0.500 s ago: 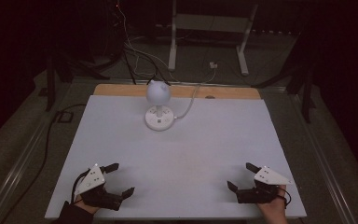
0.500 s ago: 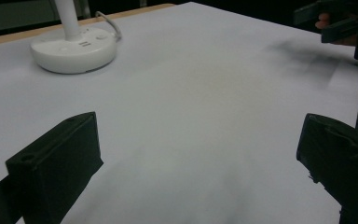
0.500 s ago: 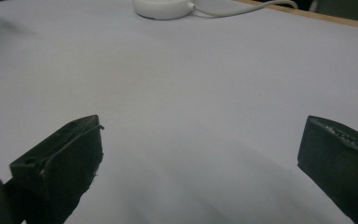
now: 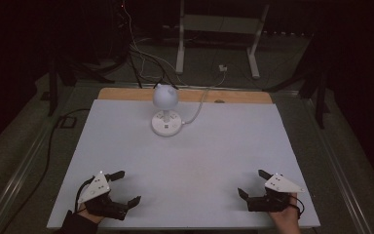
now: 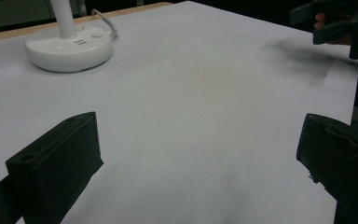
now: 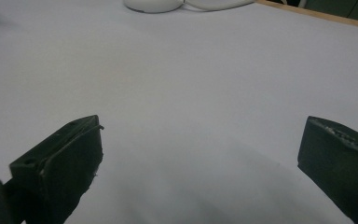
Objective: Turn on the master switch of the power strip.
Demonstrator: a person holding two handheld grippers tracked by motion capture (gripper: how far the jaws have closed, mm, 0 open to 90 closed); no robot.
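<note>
Both the left gripper (image 4: 124, 187) and right gripper (image 4: 251, 184) are resting unmoved, jaws wide open and empty, well short of the lamp (image 4: 165, 109) on the desk (image 4: 224, 141).

Little has shifted: the left tongs (image 4: 124, 186) and right tongs (image 4: 253, 184) rest as before, jaws wide apart.

a dim lab or test room — white work table (image 4: 185, 156), loose cables (image 4: 141, 53), metal stand legs (image 4: 180, 44) behind.
</note>
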